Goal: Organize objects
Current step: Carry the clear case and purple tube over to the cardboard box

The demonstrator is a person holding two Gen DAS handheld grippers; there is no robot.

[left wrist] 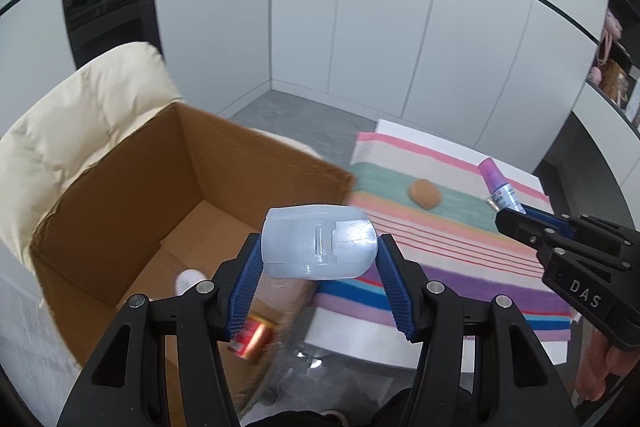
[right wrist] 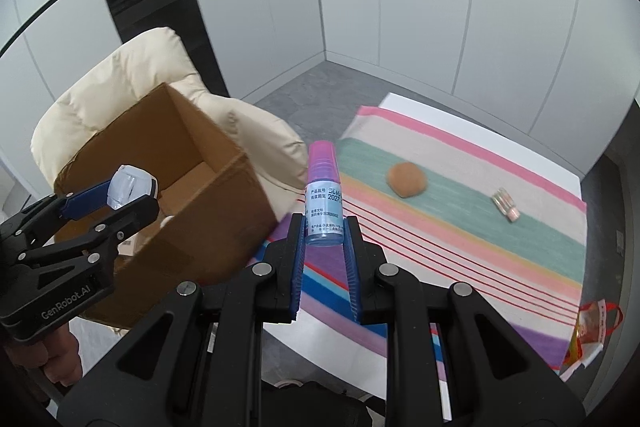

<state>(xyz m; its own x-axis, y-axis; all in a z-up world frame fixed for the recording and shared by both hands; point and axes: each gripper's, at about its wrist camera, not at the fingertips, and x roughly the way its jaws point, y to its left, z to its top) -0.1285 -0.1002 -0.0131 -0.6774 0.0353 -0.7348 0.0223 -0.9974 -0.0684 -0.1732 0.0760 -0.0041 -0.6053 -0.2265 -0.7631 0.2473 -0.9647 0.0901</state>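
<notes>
Item: left hand-held gripper (left wrist: pixel 319 259), jaws about half open, pads pressed on a pale blue plastic device (left wrist: pixel 319 243), carried at the near right rim of the open cardboard box (left wrist: pixel 132 187). Item: right hand-held gripper (right wrist: pixel 323 247), jaws narrow, clamped on a slim spray bottle with pink cap (right wrist: pixel 323 195), upright, over the left edge of the striped cloth (right wrist: pixel 460 211) on the white desk (right wrist: pixel 520 151). Box stands left, on a cream armchair (right wrist: pixel 120 87). Remaining on the cloth: a brown round object (right wrist: pixel 406 179) and a small vial (right wrist: pixel 505 209), well apart. Handling note: likely best to bring each load fully over the box opening, lower inside, then release.
</notes>
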